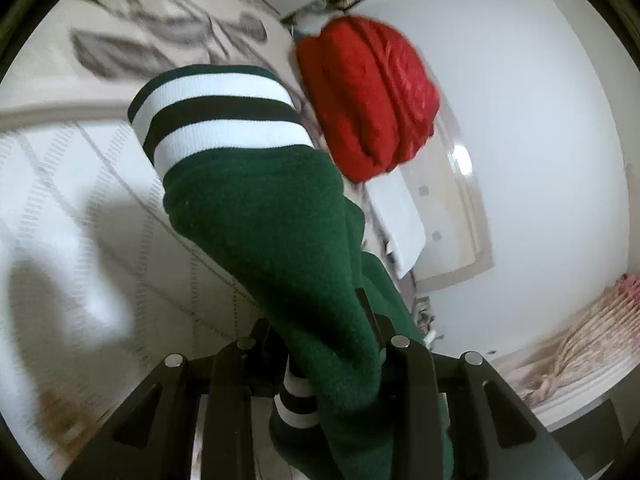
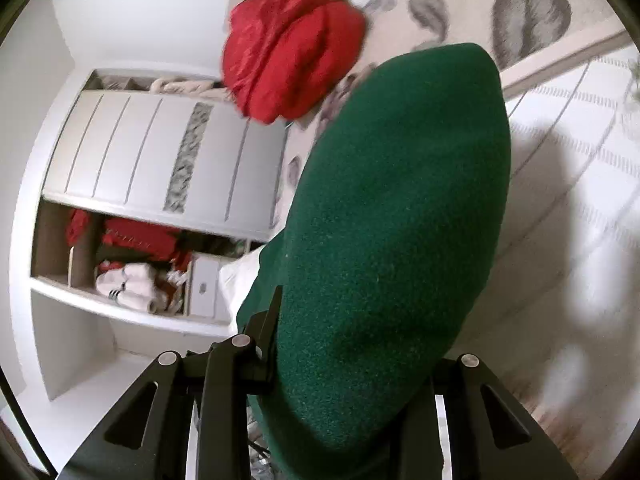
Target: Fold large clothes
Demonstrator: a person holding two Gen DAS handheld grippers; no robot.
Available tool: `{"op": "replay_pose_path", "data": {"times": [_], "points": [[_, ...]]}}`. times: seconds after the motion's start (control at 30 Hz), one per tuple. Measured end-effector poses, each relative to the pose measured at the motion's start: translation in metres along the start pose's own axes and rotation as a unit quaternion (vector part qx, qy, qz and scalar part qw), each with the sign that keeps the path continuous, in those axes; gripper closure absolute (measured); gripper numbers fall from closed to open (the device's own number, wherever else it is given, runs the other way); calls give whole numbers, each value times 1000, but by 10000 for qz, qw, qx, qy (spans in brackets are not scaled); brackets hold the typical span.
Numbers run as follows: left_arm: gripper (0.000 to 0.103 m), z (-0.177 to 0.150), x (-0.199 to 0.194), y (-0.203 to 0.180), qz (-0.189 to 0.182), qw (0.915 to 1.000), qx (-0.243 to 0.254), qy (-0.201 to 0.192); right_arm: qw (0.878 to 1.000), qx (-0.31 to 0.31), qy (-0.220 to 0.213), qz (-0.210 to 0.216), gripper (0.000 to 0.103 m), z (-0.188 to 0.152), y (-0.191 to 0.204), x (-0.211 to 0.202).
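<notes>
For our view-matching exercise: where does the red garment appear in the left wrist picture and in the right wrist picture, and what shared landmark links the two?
Left wrist view: the red garment sits upper centre-right, above and right of the green garment.
Right wrist view: the red garment sits top centre-left, up and left of the green garment.
Shared landmark: the leaf-print bedcover beside it.
</notes>
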State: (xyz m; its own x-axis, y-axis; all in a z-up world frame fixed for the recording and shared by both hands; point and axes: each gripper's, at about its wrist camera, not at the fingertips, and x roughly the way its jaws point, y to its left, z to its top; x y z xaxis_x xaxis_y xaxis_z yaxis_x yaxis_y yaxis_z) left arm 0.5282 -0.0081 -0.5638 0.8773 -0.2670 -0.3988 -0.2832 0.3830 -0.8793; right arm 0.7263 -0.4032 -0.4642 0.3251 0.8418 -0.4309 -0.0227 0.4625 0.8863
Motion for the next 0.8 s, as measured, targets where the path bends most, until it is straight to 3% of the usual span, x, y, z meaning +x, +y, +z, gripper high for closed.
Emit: {"op": "replay_pose_path", "data": {"times": [0.1, 0.2, 0.3, 0.4, 0.47, 0.53, 0.57, 0.6, 0.67, 0.73, 0.8], "points": [[77, -13, 54, 13, 117, 9994, 191, 270, 9996, 172, 128, -184, 72, 33, -59, 14], [75, -25, 85, 25, 364, 9948, 363, 875, 9977, 422, 204, -488, 68, 49, -106, 18], [63, -34, 82, 30, 623, 9872, 359, 1421, 9933, 595, 249, -960, 51, 47, -129, 13], [63, -40, 53, 21, 924, 9818, 393, 1612, 9832, 450, 290, -1742, 38, 36, -115, 7], [61, -44, 29, 5, 1239, 9766, 746, 1595, 9639, 147, 248, -2645, 28, 23, -89, 4], [52, -48, 3, -20, 1668, 9641, 1348, 1568, 9322, -325, 100, -3603, 26, 9, -63, 0], [33, -52, -11, -35, 1922, 9539, 1728, 1526, 9154, -559, 53, -3985, 20, 0, -45, 0], [25, -54, -23, -52, 2158, 9419, 2127, 1453, 8954, -767, -38, -4386, 10, -13, -23, 0], [18, -58, -49, -79, 2377, 9236, 2781, 1145, 8697, -963, -185, -4838, 0, -31, 8, 0], [15, -58, -73, -102, 2563, 9050, 3279, 881, 8458, -1052, -432, -5212, 0, -60, 30, -11], [0, -48, -94, -125, 2466, 8964, 3611, 724, 8307, -1082, -697, -5416, 0, -85, 57, -26]]}}
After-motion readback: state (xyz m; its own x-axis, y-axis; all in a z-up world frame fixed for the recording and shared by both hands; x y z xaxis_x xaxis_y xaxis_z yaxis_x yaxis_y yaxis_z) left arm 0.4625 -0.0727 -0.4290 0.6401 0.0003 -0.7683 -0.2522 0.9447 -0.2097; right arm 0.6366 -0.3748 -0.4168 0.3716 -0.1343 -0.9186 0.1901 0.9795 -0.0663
